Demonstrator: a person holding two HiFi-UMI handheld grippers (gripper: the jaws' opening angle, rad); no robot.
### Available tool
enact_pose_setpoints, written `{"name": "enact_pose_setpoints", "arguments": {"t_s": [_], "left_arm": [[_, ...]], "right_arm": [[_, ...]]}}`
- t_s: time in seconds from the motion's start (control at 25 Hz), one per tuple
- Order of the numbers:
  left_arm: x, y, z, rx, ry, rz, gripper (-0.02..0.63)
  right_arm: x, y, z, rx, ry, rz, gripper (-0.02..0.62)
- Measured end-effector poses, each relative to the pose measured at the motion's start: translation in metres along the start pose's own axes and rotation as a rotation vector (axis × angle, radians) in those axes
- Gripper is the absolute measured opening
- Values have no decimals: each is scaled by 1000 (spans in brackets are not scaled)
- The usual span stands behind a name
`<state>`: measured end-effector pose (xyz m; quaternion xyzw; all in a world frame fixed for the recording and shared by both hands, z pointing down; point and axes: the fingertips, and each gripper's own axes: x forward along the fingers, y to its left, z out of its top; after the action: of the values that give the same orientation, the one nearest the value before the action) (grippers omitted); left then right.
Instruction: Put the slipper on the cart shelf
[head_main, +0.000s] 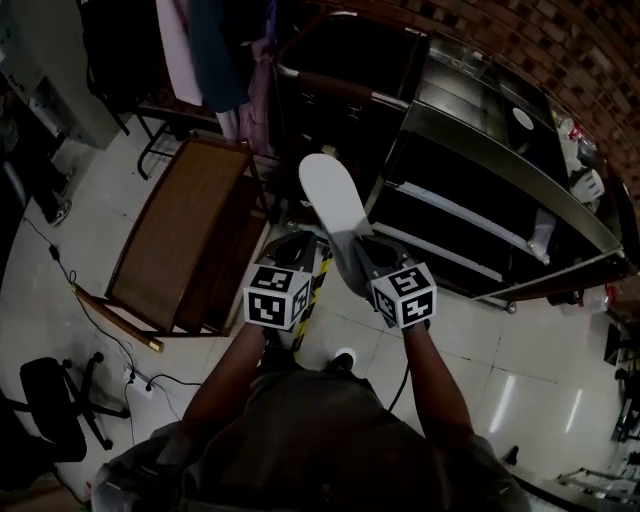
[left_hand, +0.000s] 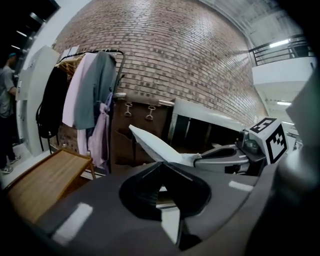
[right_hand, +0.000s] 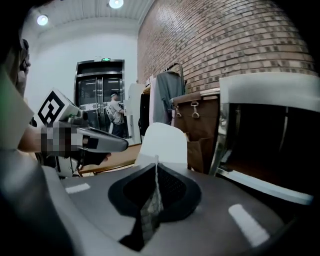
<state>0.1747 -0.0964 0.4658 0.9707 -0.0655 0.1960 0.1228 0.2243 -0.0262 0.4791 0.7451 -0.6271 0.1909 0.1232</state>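
At far left of the head view stands a wooden bench (head_main: 175, 235); next, the left gripper (head_main: 292, 250) has its jaws together on nothing; the right gripper (head_main: 352, 250) pinches one end of the white slipper (head_main: 333, 195), which is in the air short of the cart shelf (head_main: 455, 211). Likely faults: the thin edge grip lets the slipper pivot or drop; its free end strikes the shelf frame. The right gripper view shows the pinch itself; only the head view shows the shelf tiers.

One slipper (head_main: 330, 195), one left claw (left_hand: 162, 165), one right claw (right_hand: 156, 165) (two altogether), one cart (head_main: 500, 162), one wooden bench (head_main: 185, 225).
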Motion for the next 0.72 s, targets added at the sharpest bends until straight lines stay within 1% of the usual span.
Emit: {"name": "enact_pose_setpoints", "arguments": {"t_s": [0.2,0.4,0.52,0.72], "left_arm": [[31,-97,-14,44,32,-90,8],[61,-177,-17,101,63,-195,8],[83,-211,-14,132,76,-259,8],[123,-254,-16,159,105,-351,8]], "right_arm": [[-80,-57,-38,44,-10,-93,9],[-143,-109,-74,115,2,-201,9],[-170,-139,-88,154,0,-271,9],[-200,-183,-113,209,19,-363,9]]}}
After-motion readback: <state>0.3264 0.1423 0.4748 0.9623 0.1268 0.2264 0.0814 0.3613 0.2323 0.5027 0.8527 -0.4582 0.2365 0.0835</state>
